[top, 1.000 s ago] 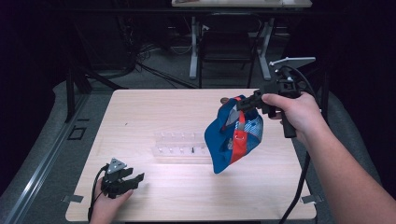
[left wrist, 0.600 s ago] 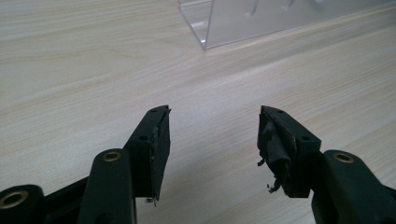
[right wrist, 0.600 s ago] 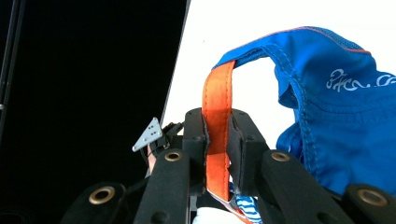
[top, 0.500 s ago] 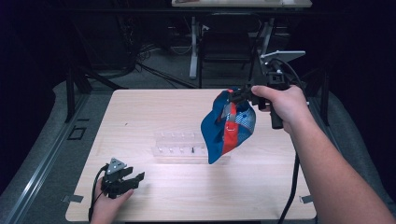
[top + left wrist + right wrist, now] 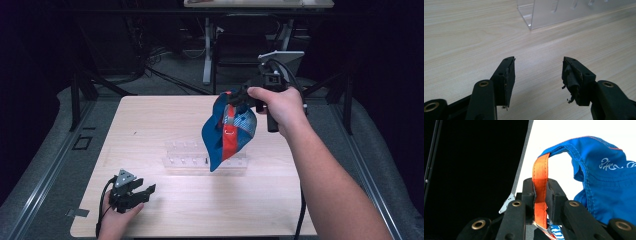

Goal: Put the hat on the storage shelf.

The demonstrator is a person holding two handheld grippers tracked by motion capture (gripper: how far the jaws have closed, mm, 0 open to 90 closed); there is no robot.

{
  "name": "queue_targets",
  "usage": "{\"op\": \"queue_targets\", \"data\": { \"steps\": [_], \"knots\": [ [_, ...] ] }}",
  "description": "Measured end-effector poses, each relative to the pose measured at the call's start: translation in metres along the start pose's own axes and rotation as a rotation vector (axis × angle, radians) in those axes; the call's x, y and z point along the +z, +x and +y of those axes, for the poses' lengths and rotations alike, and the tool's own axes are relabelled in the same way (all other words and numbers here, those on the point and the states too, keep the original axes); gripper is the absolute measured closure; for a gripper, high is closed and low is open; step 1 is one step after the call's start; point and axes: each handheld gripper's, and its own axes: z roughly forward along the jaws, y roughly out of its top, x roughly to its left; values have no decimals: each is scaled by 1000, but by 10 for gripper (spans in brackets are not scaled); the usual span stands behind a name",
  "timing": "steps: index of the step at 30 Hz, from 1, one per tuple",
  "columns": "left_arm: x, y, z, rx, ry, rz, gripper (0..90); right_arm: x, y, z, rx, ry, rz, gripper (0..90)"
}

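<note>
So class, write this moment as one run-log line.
right gripper: shut on orange strap, blue cap hanging above clear rack | left gripper: open, low over table

Lab recording bay: lone pale wooden table (image 5: 165, 125) mid-frame, dark surround, metal stand legs (image 5: 207, 55) and loose cables (image 5: 150, 65) top centre, grey floor.

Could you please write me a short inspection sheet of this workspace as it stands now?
Surface: pale wooden table, bare around the rack.
Job's things: blue cap hanging in the air by its orange strap; clear plastic rack at mid-table.
Clutter: nothing seen.
Grippers: right gripper shut on the strap; left gripper open, empty, low over the table.
Cables: one trailing from each gripper.
Surroundings: dark; grey floor, metal stands behind.
</note>
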Motion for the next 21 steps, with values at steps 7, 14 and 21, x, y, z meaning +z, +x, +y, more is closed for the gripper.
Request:
{"op": "queue_targets", "data": {
  "steps": [7, 14, 21],
  "knots": [
    [-1, -4, 2, 15, -10, -19, 478, 17, 6, 6, -1, -3, 13, 784],
    [-5, -26, 28, 51, -81, -65, 504, 25, 6, 11, 9, -4, 26, 783],
    [8, -73, 64, 209, -125, -103, 536, 28, 3, 13, 5, -23, 35, 784]
  ]
}}
